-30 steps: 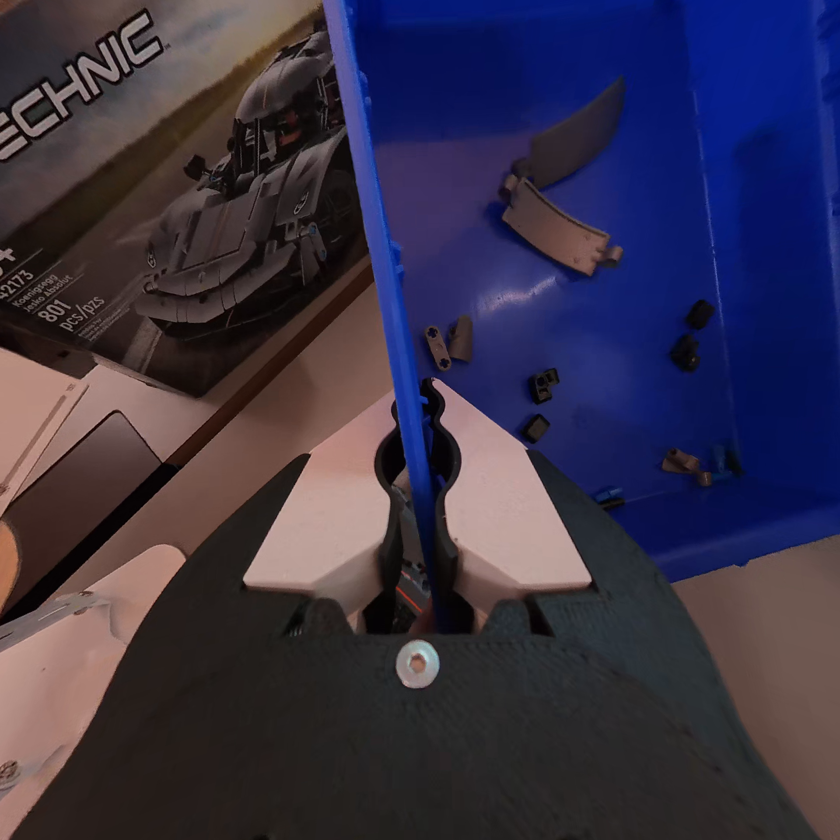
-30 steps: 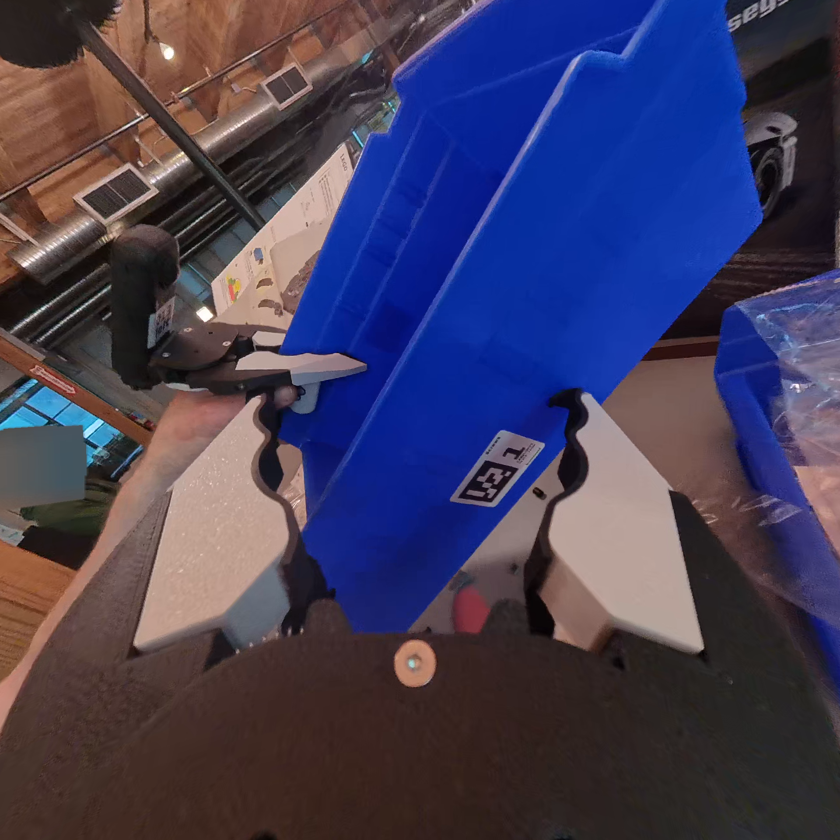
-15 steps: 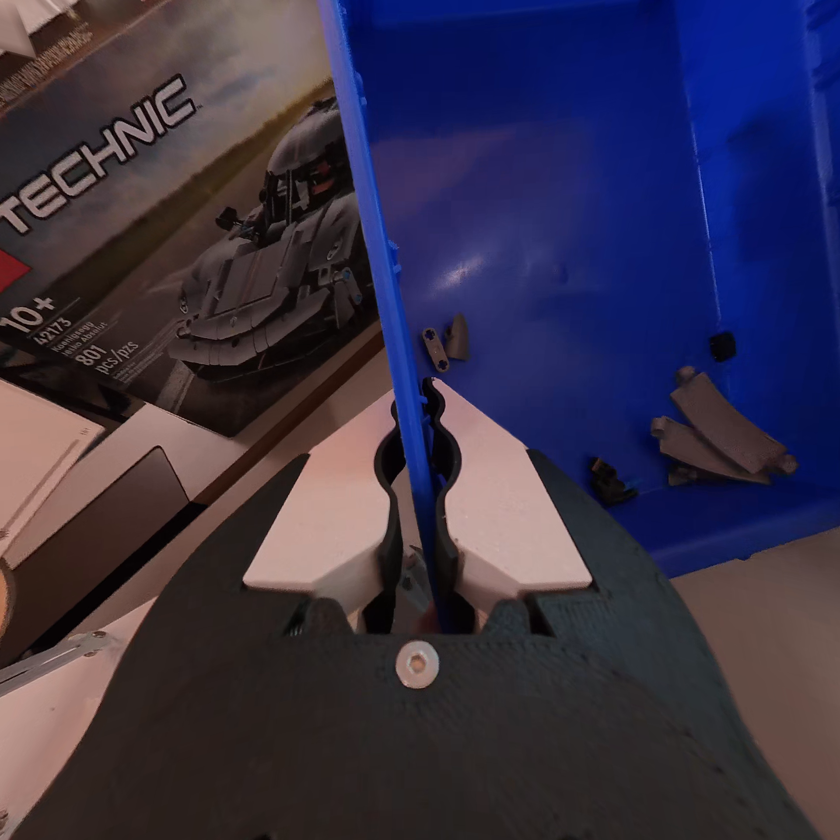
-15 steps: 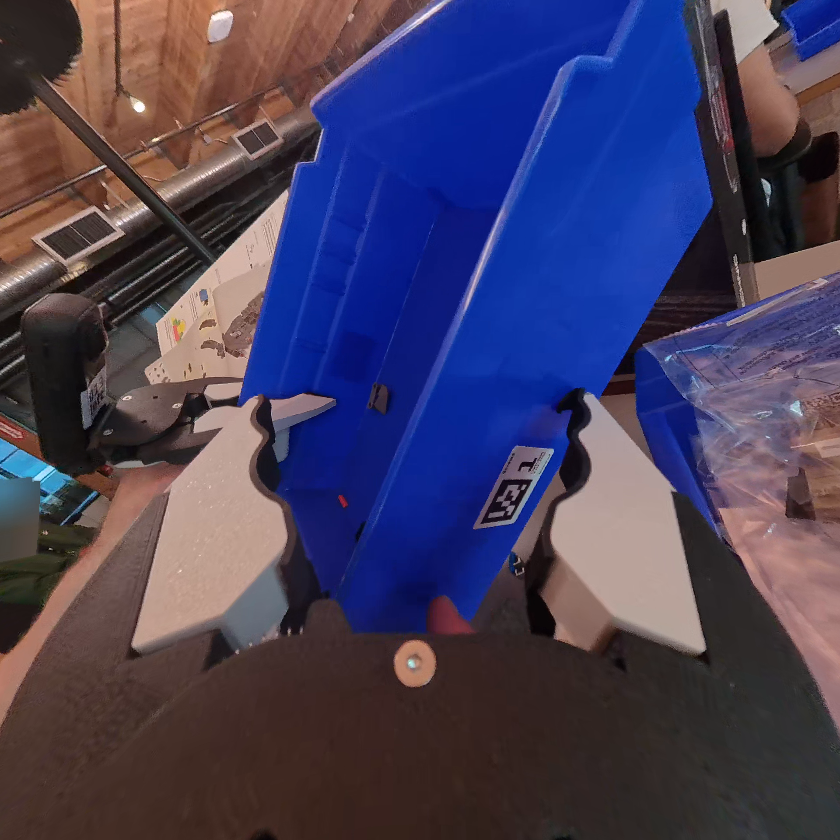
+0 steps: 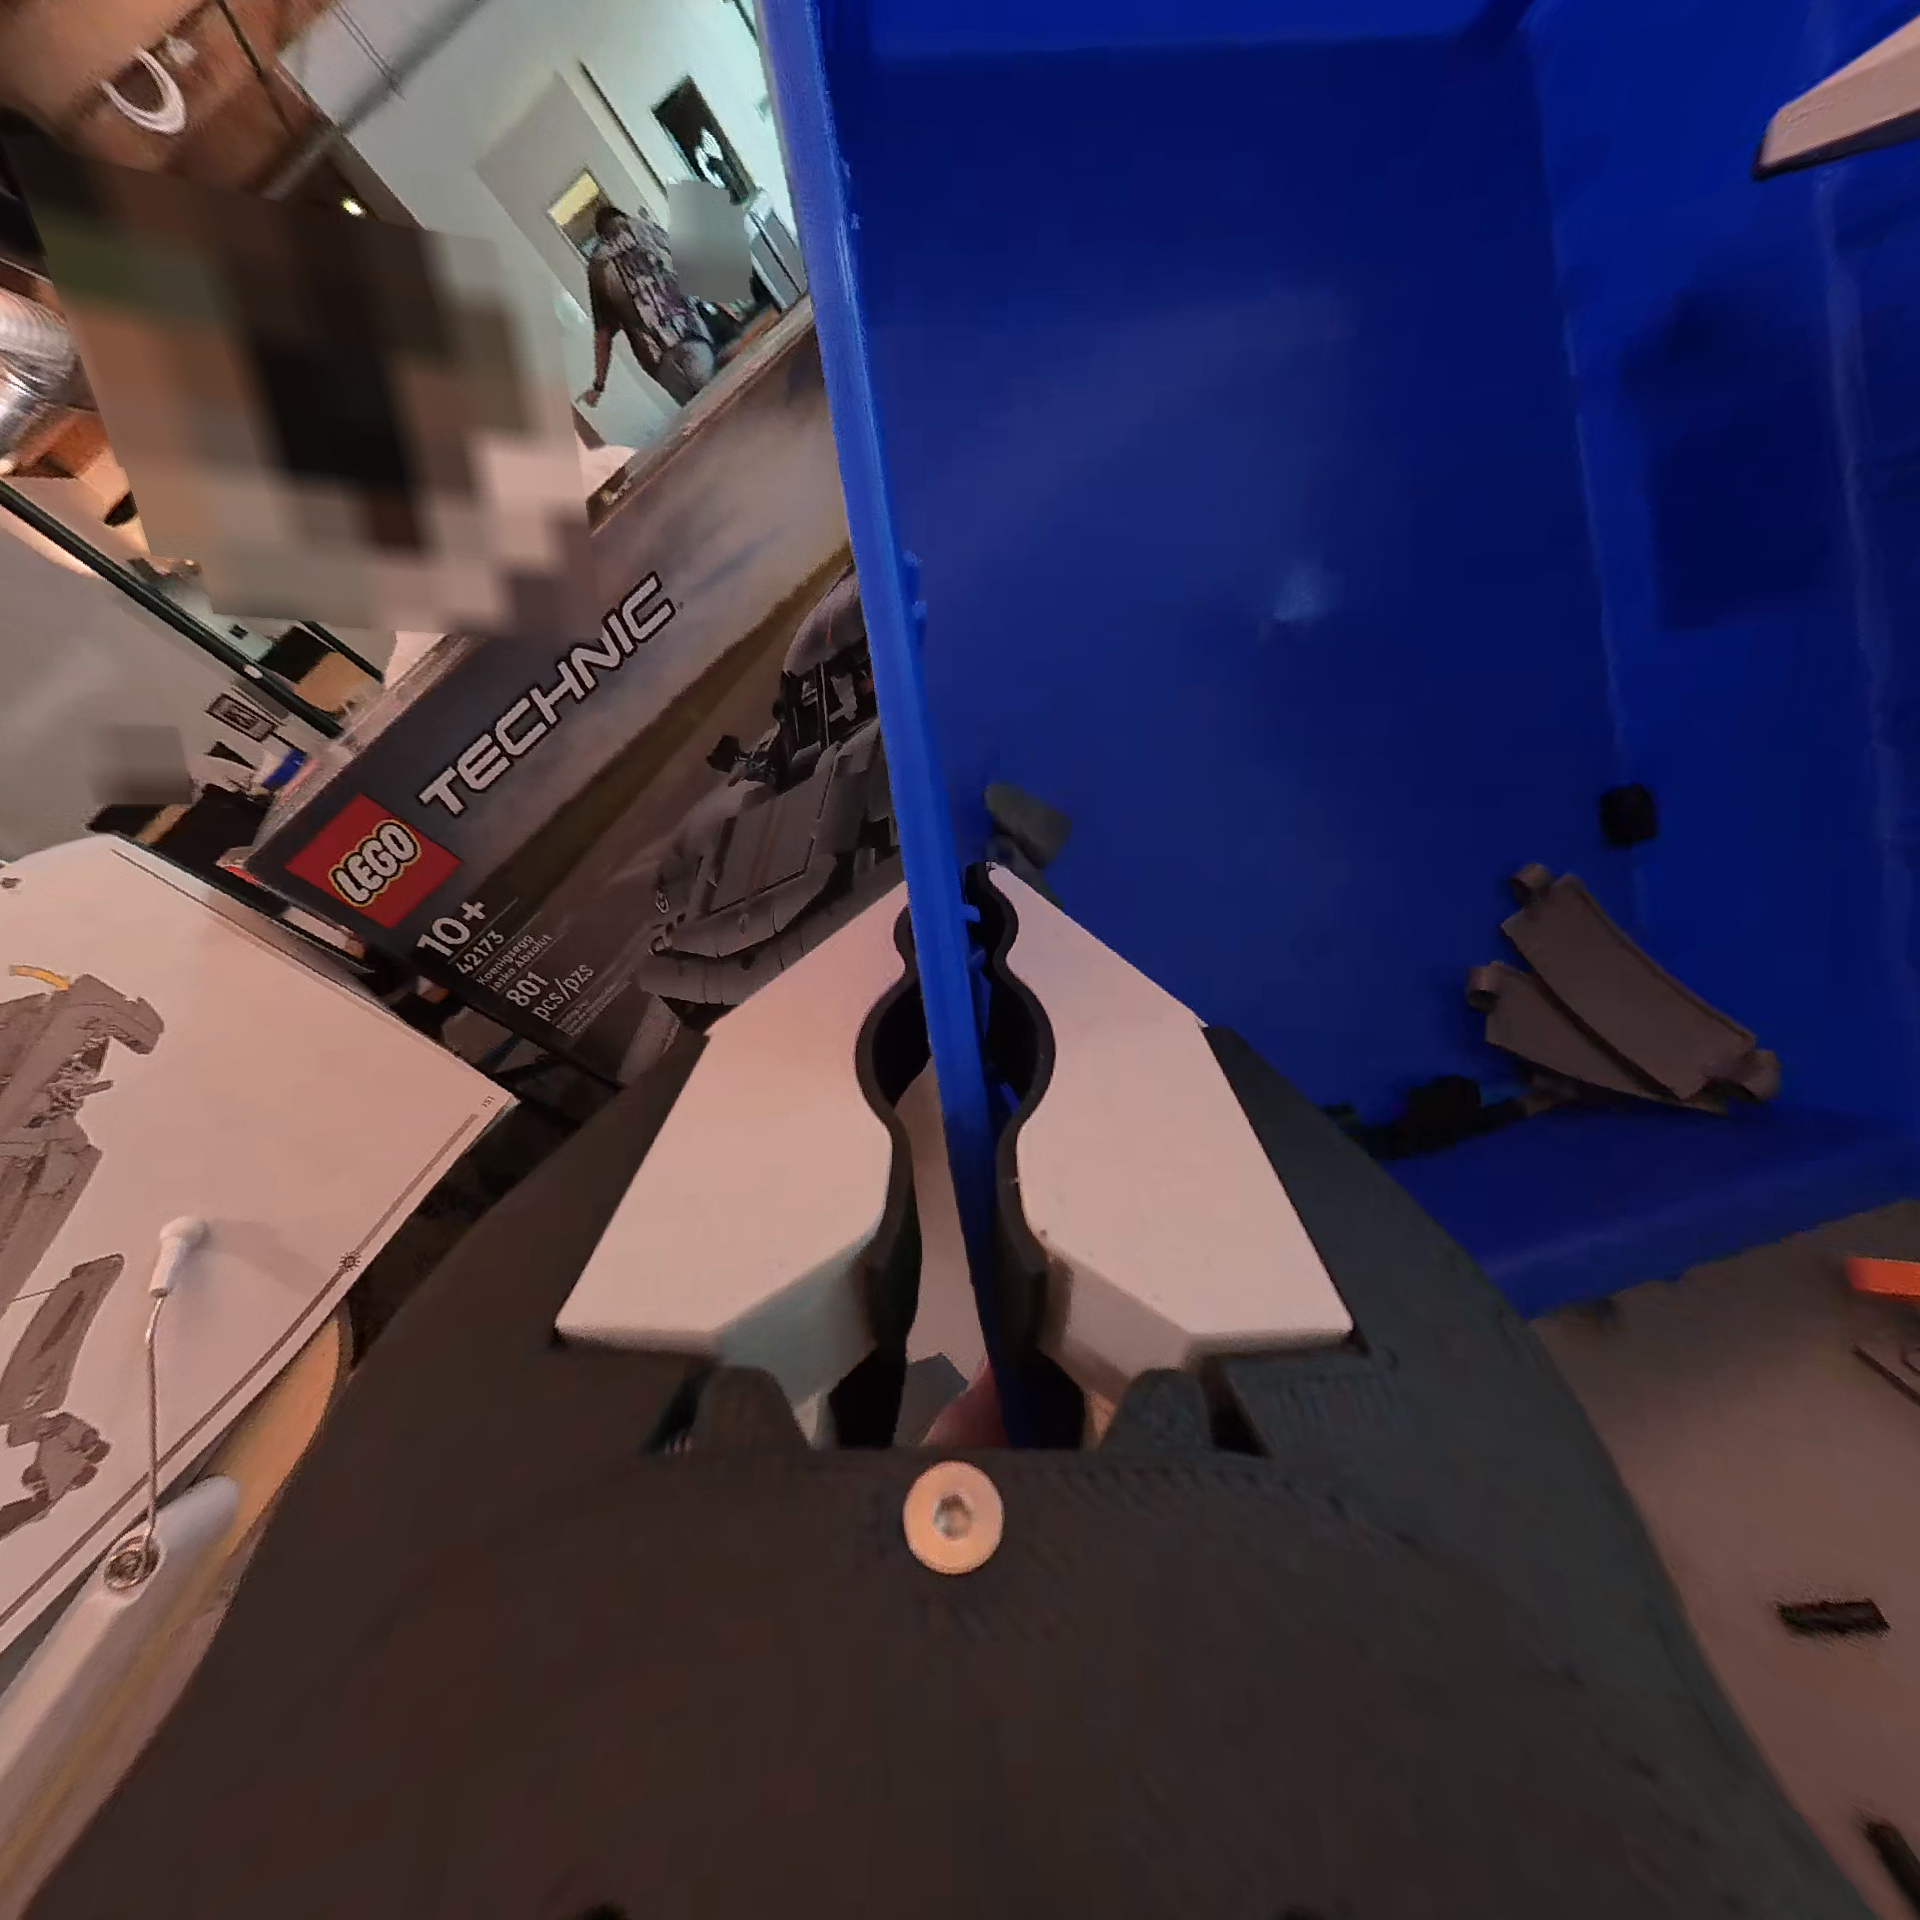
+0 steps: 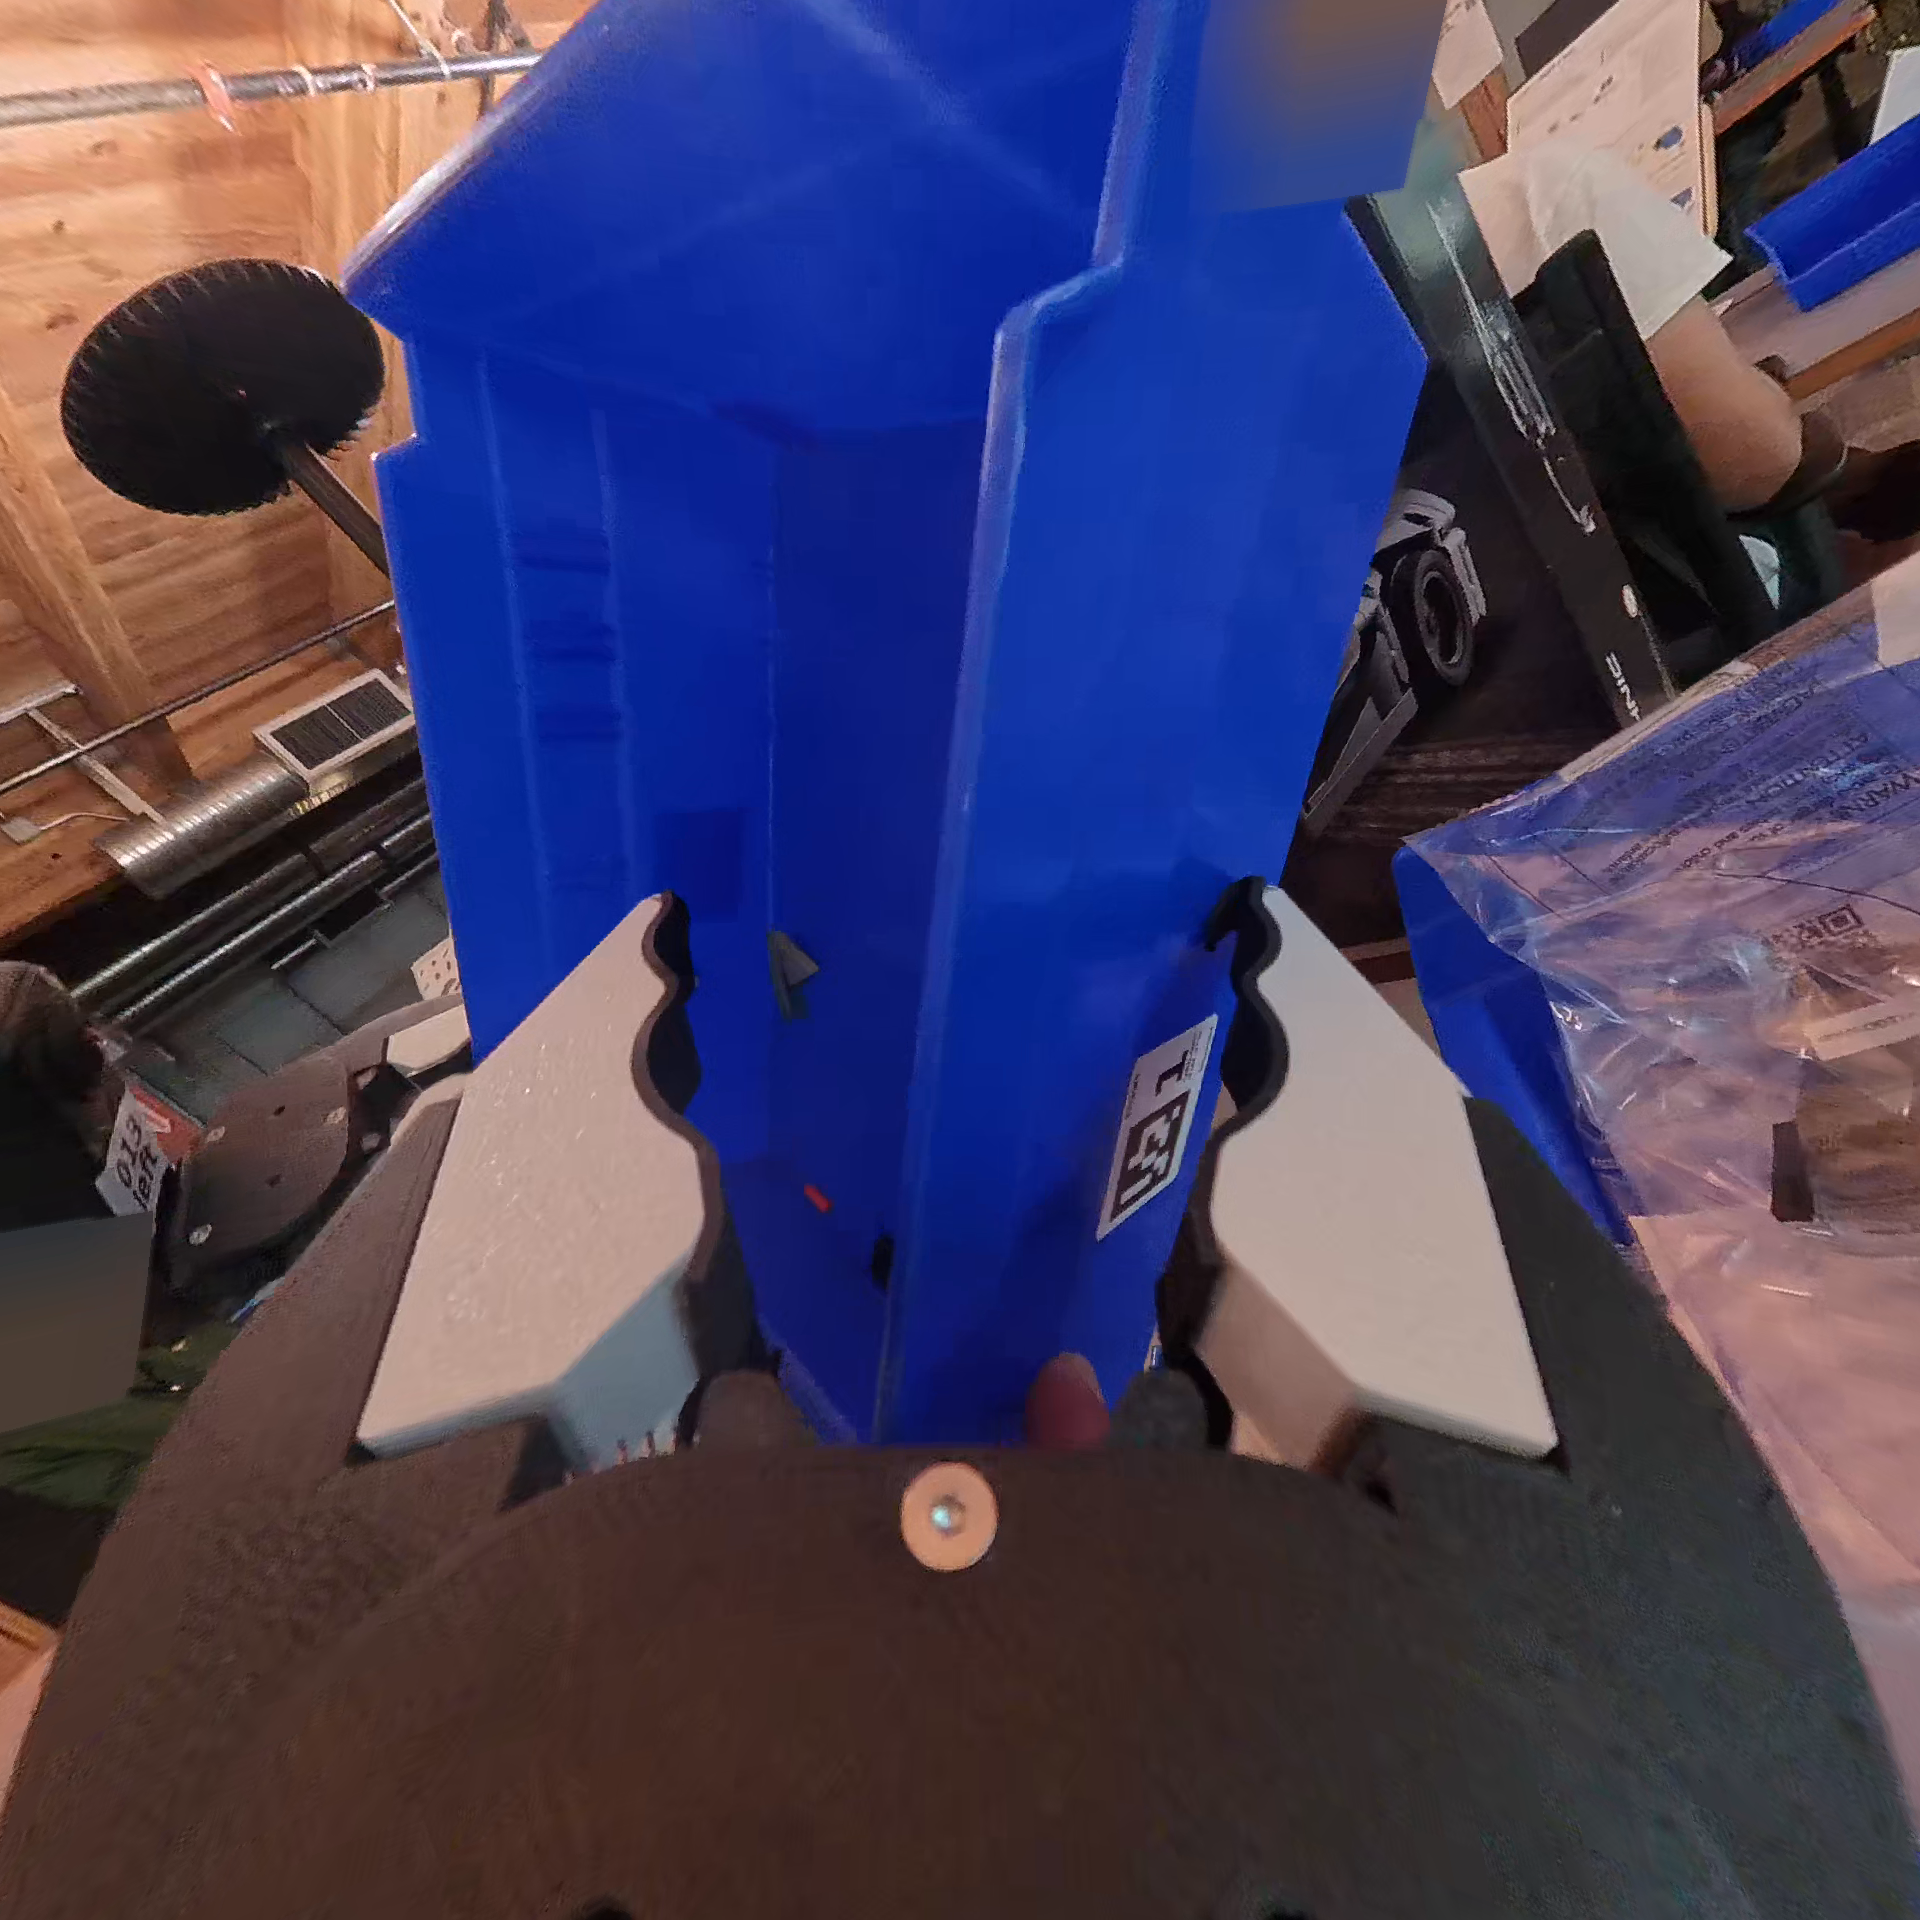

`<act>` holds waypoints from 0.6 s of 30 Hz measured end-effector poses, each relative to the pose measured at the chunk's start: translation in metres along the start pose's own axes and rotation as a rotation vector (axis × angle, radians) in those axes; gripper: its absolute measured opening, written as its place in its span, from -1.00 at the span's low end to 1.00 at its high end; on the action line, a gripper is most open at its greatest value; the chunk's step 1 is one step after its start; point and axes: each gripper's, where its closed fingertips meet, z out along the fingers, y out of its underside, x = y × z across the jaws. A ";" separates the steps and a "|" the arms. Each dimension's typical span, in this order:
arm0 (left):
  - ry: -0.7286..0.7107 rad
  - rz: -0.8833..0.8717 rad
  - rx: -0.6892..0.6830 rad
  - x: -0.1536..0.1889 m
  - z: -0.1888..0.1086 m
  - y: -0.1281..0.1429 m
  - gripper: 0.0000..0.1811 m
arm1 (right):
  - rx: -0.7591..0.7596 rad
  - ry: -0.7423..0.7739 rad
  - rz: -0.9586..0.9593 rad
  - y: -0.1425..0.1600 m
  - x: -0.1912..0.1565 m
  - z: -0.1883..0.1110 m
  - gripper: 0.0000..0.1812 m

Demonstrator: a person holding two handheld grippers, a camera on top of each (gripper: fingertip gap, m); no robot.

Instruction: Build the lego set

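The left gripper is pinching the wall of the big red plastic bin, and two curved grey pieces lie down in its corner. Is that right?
Not quite: the bin is blue, not red. In the left wrist view the left gripper is shut on the thin side wall of the big blue plastic bin, and the two curved grey pieces do lie down in its lower corner.

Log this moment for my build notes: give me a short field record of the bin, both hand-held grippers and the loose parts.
bin: blue bin, tipped steeply on end
left hand-held gripper: shut on the bin's side wall
right hand-held gripper: open, jaws straddling the bin's other wall; contact unclear
parts in bin: two curved grey panels and small dark pieces, gathered at the low end
table: a few small pieces lying outside the bin
backdrop: set box, instruction booklet
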 end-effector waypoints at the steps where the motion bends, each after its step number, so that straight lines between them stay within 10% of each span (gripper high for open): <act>1: -0.013 0.008 0.004 0.002 0.000 0.001 -0.97 | 0.004 0.001 0.001 0.001 0.002 0.000 0.14; 18: -0.147 0.137 0.186 0.010 -0.020 -0.009 -0.91 | 0.182 -0.112 0.078 0.001 0.012 -0.003 -0.12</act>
